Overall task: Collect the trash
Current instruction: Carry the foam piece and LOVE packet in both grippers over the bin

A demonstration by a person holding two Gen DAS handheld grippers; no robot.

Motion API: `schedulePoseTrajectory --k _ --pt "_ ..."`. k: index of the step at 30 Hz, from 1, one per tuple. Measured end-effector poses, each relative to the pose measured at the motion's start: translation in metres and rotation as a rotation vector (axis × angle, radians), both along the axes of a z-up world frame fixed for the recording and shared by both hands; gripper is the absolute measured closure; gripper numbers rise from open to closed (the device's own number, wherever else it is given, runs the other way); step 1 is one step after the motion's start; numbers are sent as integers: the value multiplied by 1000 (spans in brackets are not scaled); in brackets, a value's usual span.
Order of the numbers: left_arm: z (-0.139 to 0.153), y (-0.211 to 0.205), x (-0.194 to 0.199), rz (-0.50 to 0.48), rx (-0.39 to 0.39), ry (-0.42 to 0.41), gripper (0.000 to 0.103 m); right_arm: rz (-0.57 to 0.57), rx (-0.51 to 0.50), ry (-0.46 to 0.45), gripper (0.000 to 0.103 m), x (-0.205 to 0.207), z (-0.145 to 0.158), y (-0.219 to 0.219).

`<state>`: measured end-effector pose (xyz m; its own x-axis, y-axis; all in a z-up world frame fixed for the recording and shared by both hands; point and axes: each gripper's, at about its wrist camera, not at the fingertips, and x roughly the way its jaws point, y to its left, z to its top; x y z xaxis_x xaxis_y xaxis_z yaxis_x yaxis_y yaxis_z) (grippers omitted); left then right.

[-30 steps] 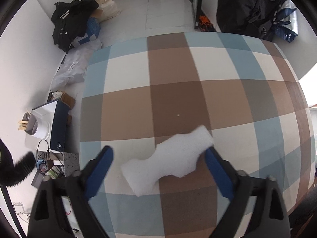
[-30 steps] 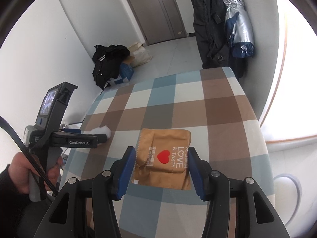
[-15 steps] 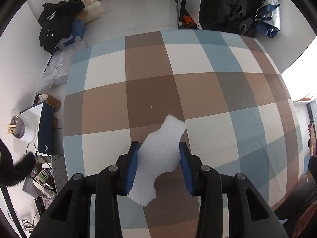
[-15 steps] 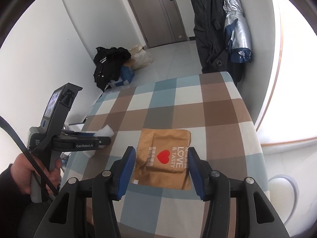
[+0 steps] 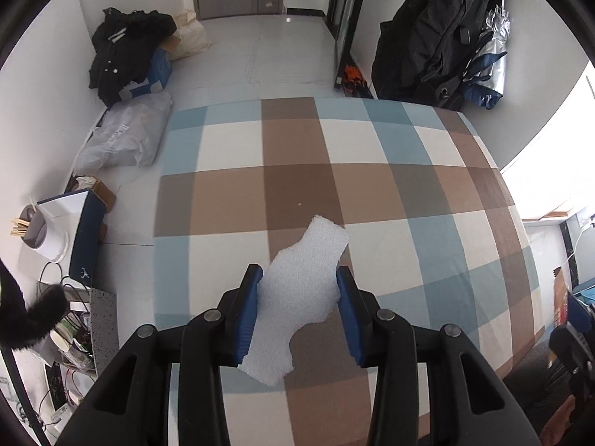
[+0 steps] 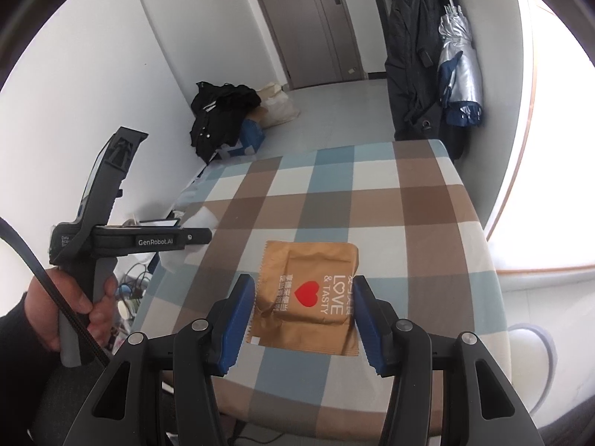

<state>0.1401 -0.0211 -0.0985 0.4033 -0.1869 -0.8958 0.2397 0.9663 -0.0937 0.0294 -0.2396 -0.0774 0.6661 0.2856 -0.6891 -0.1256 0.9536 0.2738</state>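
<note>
Checked in brown, blue and cream, the cloth-covered table (image 5: 297, 186) fills both wrist views, with coats, bags and a grey door beyond its far edge. A second ago the left claw (image 5: 299, 297) stood wide around the torn white foam sheet (image 5: 301, 290); its blue pads have since drawn in against the foam's two sides, and it is now clamped on the piece. The foam appears lifted off the cloth near the table's left edge, its far tip pointing toward the middle, though whether it is fully clear of the surface is hard to tell. The right claw (image 6: 304, 308) has not moved: its pads stay apart, flanking the flat tan snack wrapper with a red heart (image 6: 308, 297), which lies near the table's near edge. By my reading, the first bit of trash is secured and ready to carry off, while the wrapper still waits for its own pinch. No bin shows in either view.
</note>
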Motion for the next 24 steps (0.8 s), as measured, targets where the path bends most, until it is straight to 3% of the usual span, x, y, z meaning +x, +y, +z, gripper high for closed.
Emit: schedulePoseTrajectory --k 12,17,21,24 --pt "40 -12 -28 2 -125 -140 68 -34 48 -95 51 -43 46 -29" --pt "61 -50 -48 -59 -197 -181 68 -82 62 -158 51 -64 73 -60" --pt "77 -89 -51 -110 -269 -167 68 -152 69 -207 51 -80 95 -101" --pt "92 -124 -56 -167 -271 -194 68 -214 66 -241 51 -93 109 -134"
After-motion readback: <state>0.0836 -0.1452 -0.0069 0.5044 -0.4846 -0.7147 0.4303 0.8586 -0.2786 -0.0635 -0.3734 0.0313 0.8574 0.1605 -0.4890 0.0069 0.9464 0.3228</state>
